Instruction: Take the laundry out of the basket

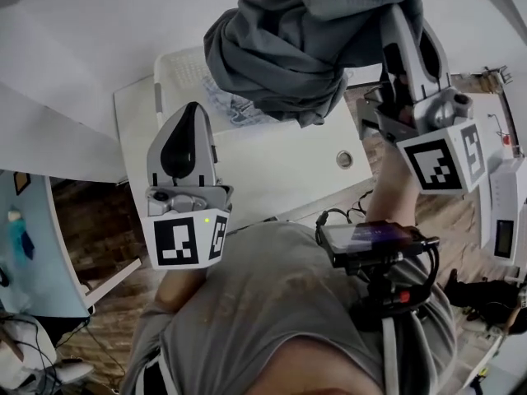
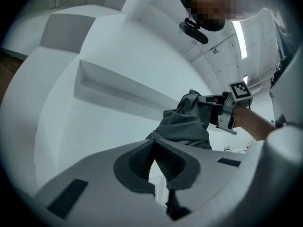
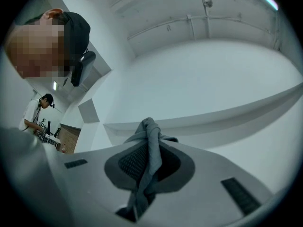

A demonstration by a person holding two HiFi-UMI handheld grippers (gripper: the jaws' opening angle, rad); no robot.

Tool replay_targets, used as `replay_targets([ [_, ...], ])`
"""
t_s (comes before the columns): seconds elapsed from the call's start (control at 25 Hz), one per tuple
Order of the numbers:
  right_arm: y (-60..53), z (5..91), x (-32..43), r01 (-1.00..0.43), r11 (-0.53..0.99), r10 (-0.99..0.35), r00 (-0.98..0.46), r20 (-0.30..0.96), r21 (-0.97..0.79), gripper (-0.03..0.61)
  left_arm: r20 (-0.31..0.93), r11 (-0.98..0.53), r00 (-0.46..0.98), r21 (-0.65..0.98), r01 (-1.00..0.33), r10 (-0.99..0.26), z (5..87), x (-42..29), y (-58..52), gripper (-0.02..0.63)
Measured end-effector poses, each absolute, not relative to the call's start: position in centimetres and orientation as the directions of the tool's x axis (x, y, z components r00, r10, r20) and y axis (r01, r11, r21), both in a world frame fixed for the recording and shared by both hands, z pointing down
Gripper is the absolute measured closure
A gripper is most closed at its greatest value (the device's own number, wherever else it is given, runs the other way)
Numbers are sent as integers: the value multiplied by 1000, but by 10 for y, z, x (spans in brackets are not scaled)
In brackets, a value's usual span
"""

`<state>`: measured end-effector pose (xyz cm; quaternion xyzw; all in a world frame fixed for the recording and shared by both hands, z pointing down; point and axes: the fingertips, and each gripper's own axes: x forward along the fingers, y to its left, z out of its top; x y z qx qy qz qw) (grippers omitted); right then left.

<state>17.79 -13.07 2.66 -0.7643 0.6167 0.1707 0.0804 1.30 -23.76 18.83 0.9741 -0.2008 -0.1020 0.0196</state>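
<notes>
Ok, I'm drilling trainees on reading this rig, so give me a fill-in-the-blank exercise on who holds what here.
1. The right gripper is shut on a crumpled ___ cloth garment.
2. The left gripper has its jaws together with ___ between them.
3. The white plastic laundry basket stands on a ___ table.
Missing words: grey; nothing; white.

Grey garment [image 1: 288,48] hangs above the white basket [image 1: 183,72], screening most of it.
</notes>
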Motion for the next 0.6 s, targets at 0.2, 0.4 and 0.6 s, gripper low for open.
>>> replay_targets([
  [0.2,-51,6,203,-961,-260,-902,207,-378,95,545,-197,-930,909,73,-361,-368,175,43,-180,606],
  [0.4,-9,18,219,-953,-295,-898,249,-363,76,545,-187,-936,917,66,-346,-353,176,55,-154,606],
  [0.6,15,35,223,-951,-308,-893,273,-358,43,545,-173,-933,917,56,-356,-361,180,53,-142,606],
])
